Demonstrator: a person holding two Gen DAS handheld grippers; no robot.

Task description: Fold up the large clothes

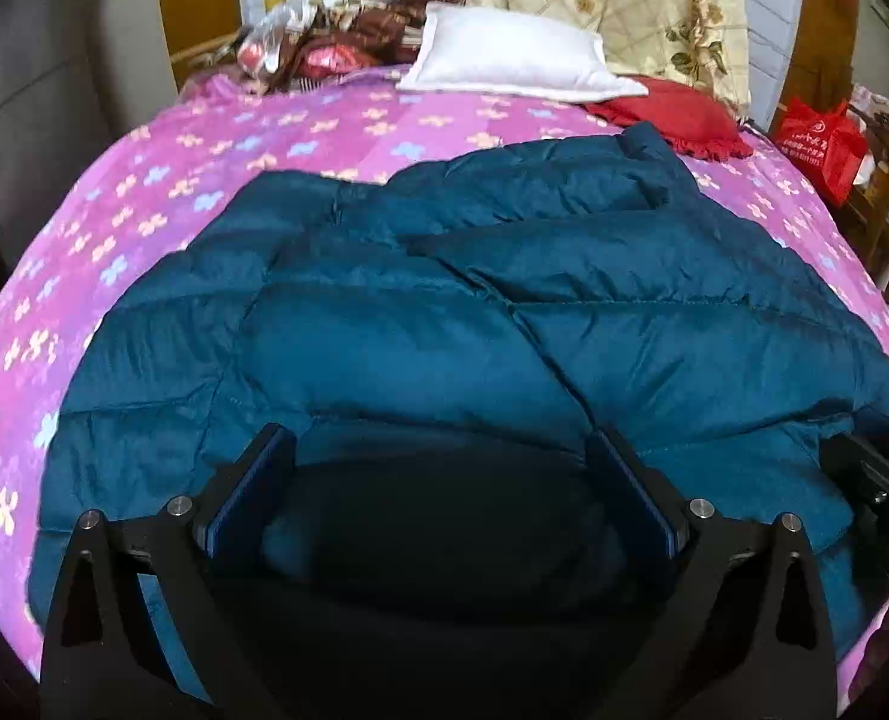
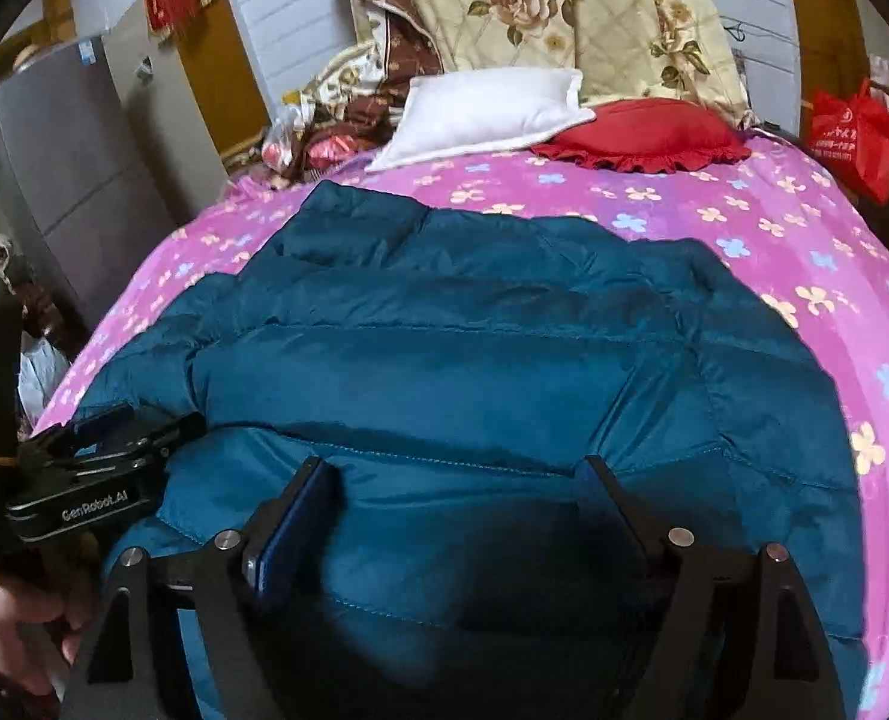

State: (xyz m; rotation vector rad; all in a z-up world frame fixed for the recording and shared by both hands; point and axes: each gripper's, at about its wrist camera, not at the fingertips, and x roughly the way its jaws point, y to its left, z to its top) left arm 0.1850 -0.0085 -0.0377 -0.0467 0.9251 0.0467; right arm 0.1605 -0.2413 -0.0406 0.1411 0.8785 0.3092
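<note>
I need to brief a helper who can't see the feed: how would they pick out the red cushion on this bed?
Start at the bed with the pink flowered cover, where the blue puffer jacket lies spread. Look past the jacket to the head of the bed: the red cushion lies flat there, right of the white pillow. Its frilled edge and solid red set it apart.

Pink flowered bed [image 1: 216, 138], teal jacket [image 1: 444, 312], white pillow [image 1: 504, 54], red cushion [image 1: 678, 114]

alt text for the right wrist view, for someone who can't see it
A teal puffer jacket lies spread on a pink flowered bedspread, with the open right gripper over its near edge. The left gripper enters at left; a white pillow and red cushion lie beyond.
</note>
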